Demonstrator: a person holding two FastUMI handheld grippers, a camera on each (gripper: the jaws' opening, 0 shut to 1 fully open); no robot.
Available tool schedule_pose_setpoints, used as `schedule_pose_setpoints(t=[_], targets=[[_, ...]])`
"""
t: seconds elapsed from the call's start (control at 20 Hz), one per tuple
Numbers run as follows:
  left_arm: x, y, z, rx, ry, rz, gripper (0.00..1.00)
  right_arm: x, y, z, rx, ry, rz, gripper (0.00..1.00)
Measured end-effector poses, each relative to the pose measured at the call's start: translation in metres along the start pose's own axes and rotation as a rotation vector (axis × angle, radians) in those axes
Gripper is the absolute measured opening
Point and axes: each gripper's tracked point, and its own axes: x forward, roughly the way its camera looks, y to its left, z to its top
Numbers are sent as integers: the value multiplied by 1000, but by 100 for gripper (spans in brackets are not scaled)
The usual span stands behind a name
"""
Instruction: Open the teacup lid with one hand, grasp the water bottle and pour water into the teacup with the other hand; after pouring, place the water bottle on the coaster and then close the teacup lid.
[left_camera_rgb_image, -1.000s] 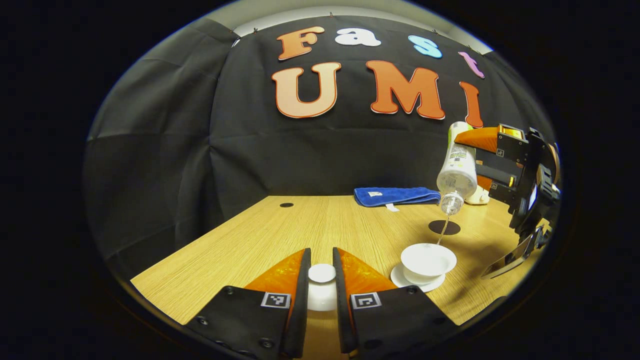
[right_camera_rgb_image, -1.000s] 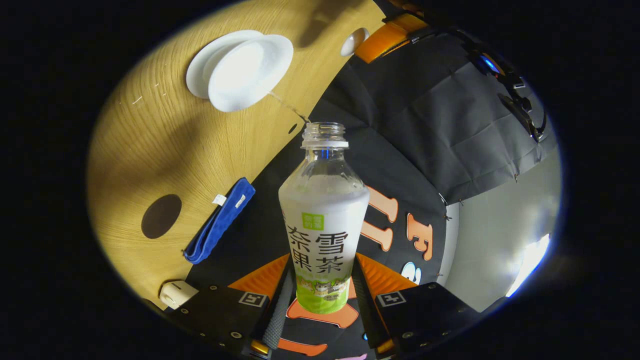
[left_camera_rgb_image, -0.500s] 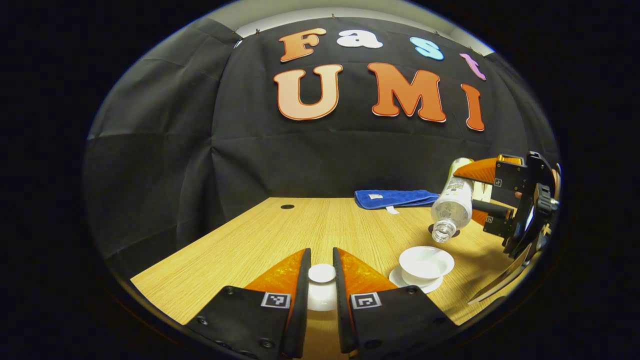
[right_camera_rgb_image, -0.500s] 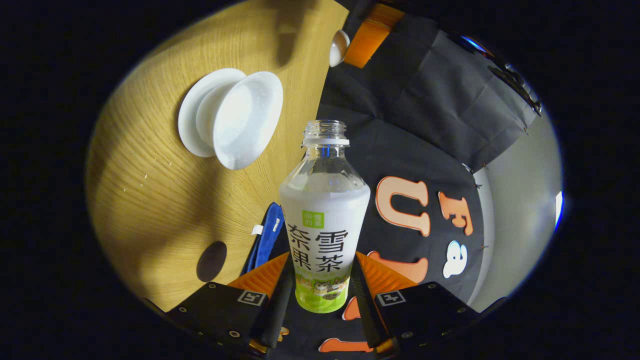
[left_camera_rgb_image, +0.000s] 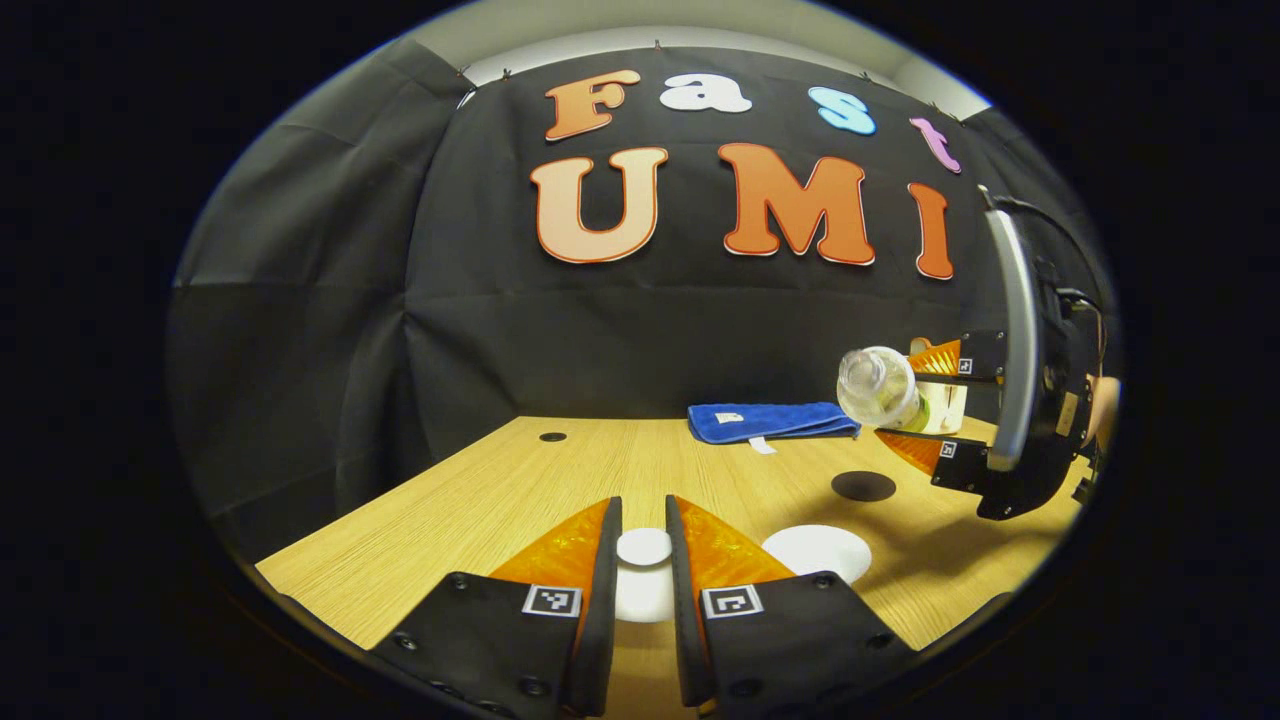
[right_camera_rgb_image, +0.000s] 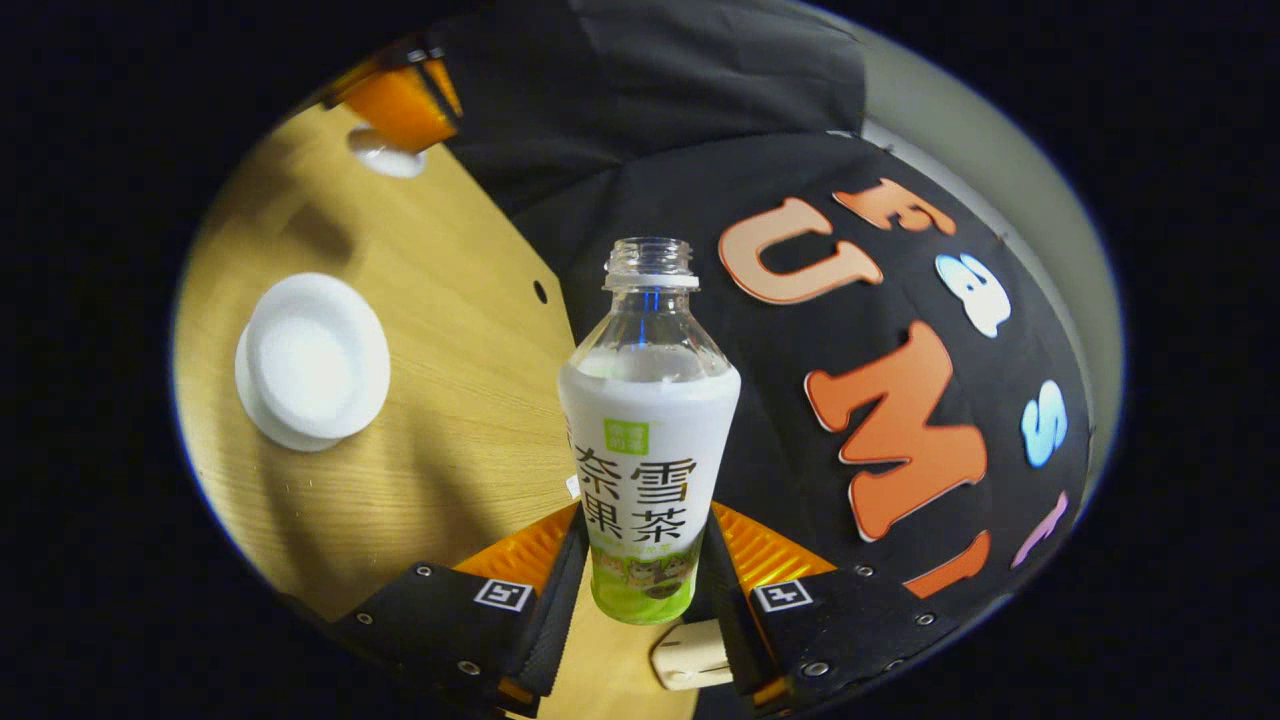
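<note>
Closest in, the left gripper (left_camera_rgb_image: 643, 560) had its two fingers pinched tight on the little white lid (left_camera_rgb_image: 643, 548), gripping it by the knob, just above the wooden table (left_camera_rgb_image: 480, 500). The tabletop was pale wood with a straight grain running away from the camera, and there was a small dark hole (left_camera_rgb_image: 552, 437) near its back left edge.

Just right of the lid sat the white cup (left_camera_rgb_image: 818, 552) on its saucer, uncovered. A bit further back was the dark round coaster (left_camera_rgb_image: 863, 486), bare, with a folded blue cloth (left_camera_rgb_image: 772, 420) lying behind it near the wall.

Over on the right, the right gripper (right_camera_rgb_image: 645, 560) was closed on the bottle (right_camera_rgb_image: 648, 440), both fingers squeezing the lower labelled part. The bottle had no cap and was up in the air, tipped about sideways with its mouth pointing toward the left gripper view. A small cream block (right_camera_rgb_image: 690, 655) sat on the table below it.

Behind everything hung wrinkled black cloth (left_camera_rgb_image: 330, 300), with a strip of pale wall (left_camera_rgb_image: 640, 30) above.
</note>
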Motion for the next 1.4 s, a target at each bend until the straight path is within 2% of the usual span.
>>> schedule_pose_setpoints(t=[0.15,0.35,0.65,0.85,1.15,1.4], targets=[[2,-7,3,1,-7,-6,30,7,-15,-12,157,19,-42,66],[3,-10,9,-13,-26,3,30,21,-24,-26,317,48,-47,65],[4,-14,9,-19,-29,10,30,31,-7,-38,647,78,7,66],[5,-13,8,-50,-36,17,29,42,4,-54,823,103,49,66],[9,-23,4,-67,-23,1,29,48,33,-77,982,200,108,64],[15,-35,-2,-68,-3,-18,30,52,47,-91,1010,242,128,66]])
